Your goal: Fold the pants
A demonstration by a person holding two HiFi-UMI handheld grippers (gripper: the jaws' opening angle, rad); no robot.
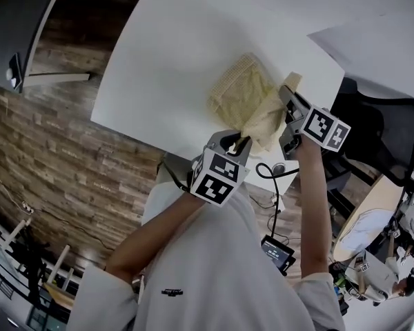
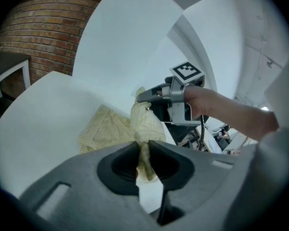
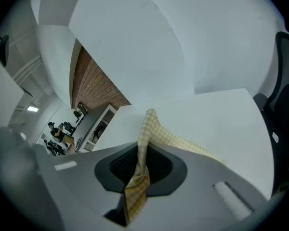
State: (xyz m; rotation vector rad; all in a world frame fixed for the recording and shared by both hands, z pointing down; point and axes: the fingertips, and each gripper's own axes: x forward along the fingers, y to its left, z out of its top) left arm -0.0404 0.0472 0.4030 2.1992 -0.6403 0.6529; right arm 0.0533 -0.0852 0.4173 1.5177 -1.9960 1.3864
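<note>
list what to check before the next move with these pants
1. Left gripper shut on the pants: ok.
2. Right gripper shut on the pants: ok.
3. Held edge lifted off the table: ok.
4. Rest of the pants lying on the table: ok.
5. Fabric between the grippers smooth: not ok, looks bunched.
6. Layers lined up: cannot tell.

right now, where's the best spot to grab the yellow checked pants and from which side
Probably the lifted near edge, from the person's side. The pants lie flat on the table farther out, but that edge stands up in thin folds that jaws can pinch; the left gripper and right gripper are shut on it.
</note>
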